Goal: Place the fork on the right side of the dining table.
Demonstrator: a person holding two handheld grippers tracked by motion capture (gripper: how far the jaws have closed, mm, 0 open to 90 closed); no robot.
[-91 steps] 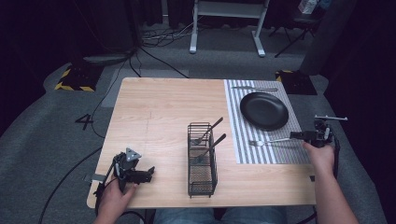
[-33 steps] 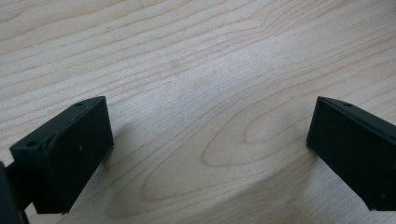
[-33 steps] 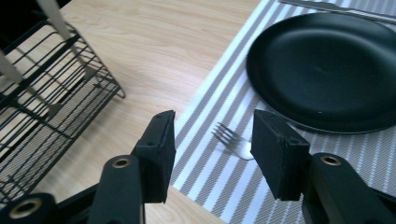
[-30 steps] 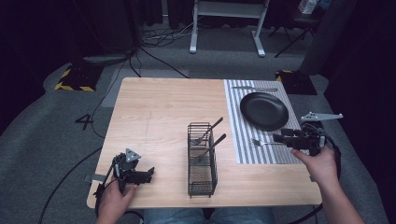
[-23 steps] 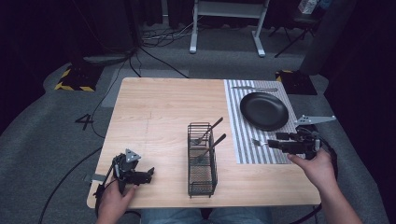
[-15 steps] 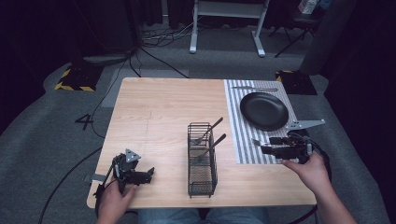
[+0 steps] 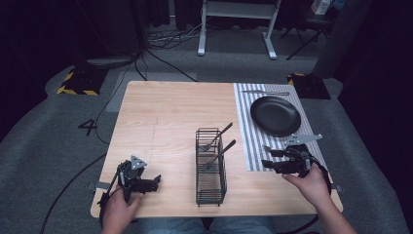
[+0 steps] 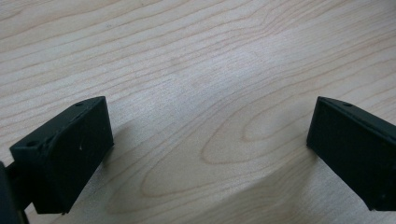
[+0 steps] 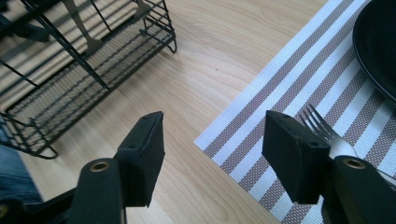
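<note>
Our right hand-held gripper (image 7: 269, 160) hovers low over the near corner of the striped placemat (image 7: 253, 141), its jaws spread wide with nothing between them; they have just been opening further. In the right gripper view the right hand-held gripper (image 9: 212, 156) straddles the placemat's (image 9: 299, 88) corner, and the fork (image 9: 322, 130) lies on the stripes just beside the right-hand jaw, tines pointing away from the black plate (image 9: 378, 42), partly hidden behind that jaw. We cannot tell whether the jaw touches it. From above, the fork (image 7: 267, 147) rests on the placemat on the near side of the plate (image 7: 275, 115), apart from it. A knife (image 7: 265, 92) lies on the placemat beyond the plate.

The wire cutlery basket (image 7: 211, 165) stands on the counter (image 7: 165, 112) just off the placemat's edge, well away from the plate, with two utensils leaning in it.

Our left hand-held gripper (image 7: 155, 183) sits at the counter's near edge, far from the placemat, beyond the basket. In the left gripper view the left hand-held gripper (image 8: 210, 149) has its jaws wide apart over bare wood, holding nothing.
</note>
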